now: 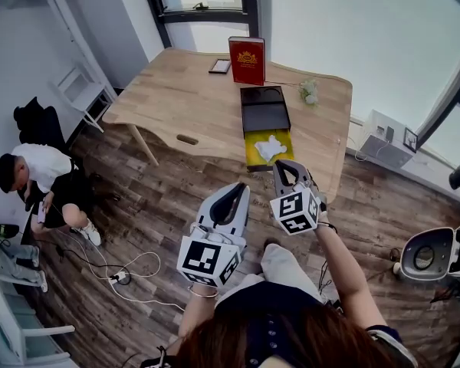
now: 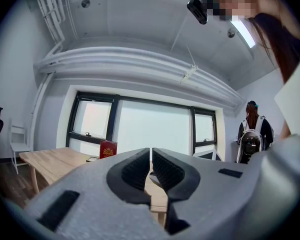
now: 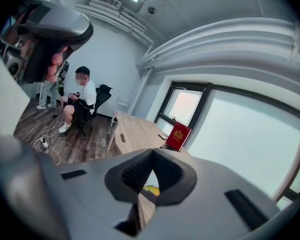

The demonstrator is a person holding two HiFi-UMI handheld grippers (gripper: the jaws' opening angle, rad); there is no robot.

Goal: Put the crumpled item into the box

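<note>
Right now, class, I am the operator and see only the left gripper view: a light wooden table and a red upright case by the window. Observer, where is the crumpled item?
Observer: The white crumpled item lies in the yellow-lined end of the open black box, at the near edge of the light wooden table.
Operator: Does the other gripper hold anything?
Observer: No. The right hand-held gripper is shut with nothing between its jaws, held in the air on the near side of the box.
Operator: Is anyone close by?
Observer: A person in a white shirt sits to the left of the table, away from it.
</note>
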